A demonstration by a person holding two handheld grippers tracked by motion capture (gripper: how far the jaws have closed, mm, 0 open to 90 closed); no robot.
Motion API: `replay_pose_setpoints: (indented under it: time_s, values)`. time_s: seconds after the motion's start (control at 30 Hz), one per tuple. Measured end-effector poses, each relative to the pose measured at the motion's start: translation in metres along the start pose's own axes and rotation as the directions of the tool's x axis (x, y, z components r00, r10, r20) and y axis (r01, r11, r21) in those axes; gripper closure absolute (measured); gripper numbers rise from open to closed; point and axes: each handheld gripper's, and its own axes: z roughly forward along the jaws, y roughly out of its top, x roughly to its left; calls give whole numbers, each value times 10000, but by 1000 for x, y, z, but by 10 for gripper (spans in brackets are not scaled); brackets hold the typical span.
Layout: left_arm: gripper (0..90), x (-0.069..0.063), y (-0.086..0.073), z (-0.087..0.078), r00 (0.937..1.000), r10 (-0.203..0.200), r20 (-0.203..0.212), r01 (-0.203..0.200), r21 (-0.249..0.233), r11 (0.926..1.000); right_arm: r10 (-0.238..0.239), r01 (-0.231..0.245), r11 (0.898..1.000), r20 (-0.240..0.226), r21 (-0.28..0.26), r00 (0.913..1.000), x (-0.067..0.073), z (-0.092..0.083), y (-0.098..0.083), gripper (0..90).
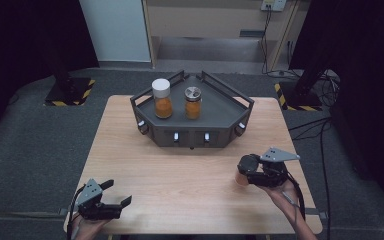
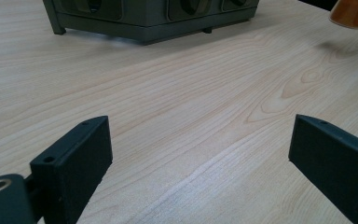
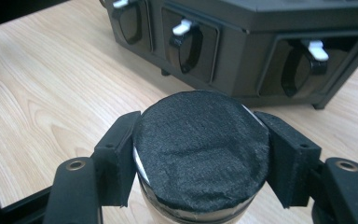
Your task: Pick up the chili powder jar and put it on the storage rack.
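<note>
My right gripper (image 1: 247, 169) is shut on a jar with a black lid (image 3: 200, 149), its jaws pressing both sides of the lid; the jar's orange lower part (image 1: 240, 178) hangs just above the wooden table (image 1: 180, 170) at the right. That orange jar bottom (image 2: 352, 13) also shows at the top right of the left gripper view. On the dark angular tray (image 1: 220, 120) stand a white-lidded jar (image 1: 162, 98) and a silver-lidded jar (image 1: 193, 102), both with orange contents. My left gripper (image 1: 117, 192) rests open at the table's front left, nothing between its jaws (image 2: 200, 158).
The dark tray's front wall (image 3: 242, 51) carries several recessed slots with white-tipped levers (image 3: 317, 51). Black stands with yellow-black striped bases (image 1: 70, 92) flank the table on the grey floor. Cables (image 1: 325, 130) trail at the right.
</note>
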Motion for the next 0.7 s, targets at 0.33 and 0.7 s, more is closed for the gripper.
replay_pose_setpoints:
  time_s: [0.33, 0.7]
  values:
    - [51, 0, 0, 1, 10000, -3, 7, 3, 39, 10000, -147, 147, 9999, -58, 36, 9999, -5, 4, 31, 350]
    - [51, 0, 0, 1, 10000, -1, 10, 1, 53, 10000, -286, 286, 9995, -65, 94, 9996, -10, 7, 70, 350]
